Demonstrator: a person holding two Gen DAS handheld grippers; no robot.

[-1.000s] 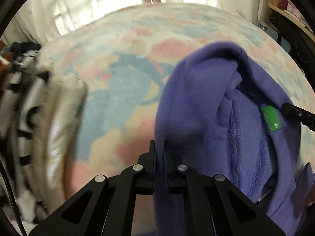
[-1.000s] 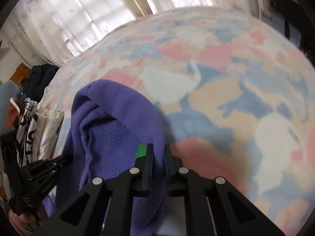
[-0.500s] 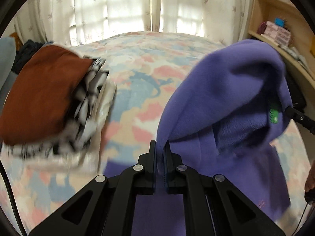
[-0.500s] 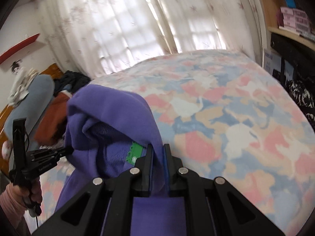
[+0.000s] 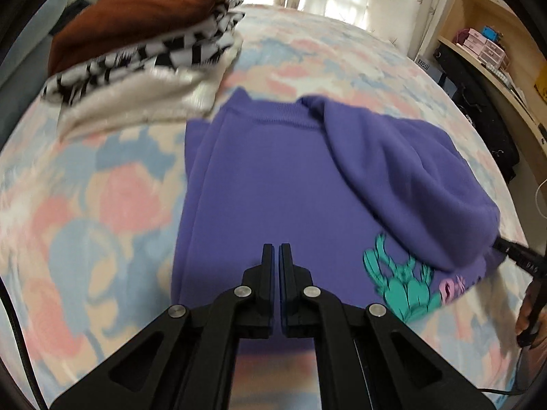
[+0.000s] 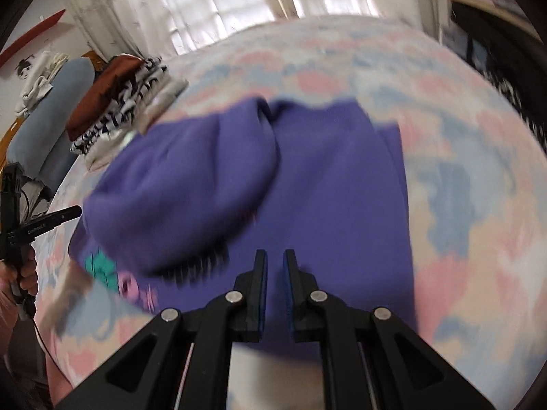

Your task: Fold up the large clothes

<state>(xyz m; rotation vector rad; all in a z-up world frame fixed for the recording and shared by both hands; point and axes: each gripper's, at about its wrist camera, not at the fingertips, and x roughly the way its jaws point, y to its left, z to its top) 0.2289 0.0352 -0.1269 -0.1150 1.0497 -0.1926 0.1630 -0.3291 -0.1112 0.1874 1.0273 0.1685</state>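
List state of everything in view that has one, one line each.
purple sweatshirt: spread on the bed, hood flopped over its body, not yet folded
left gripper: shut, purple cloth between the jaws
right gripper: shut, purple cloth between the jaws
clothes stack: folded and piled, brown piece on top
curtains: drawn, daylight behind

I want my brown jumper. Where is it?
In the left wrist view, upper left: the brown jumper tops the folded pile on the bed, beside the purple hoodie.
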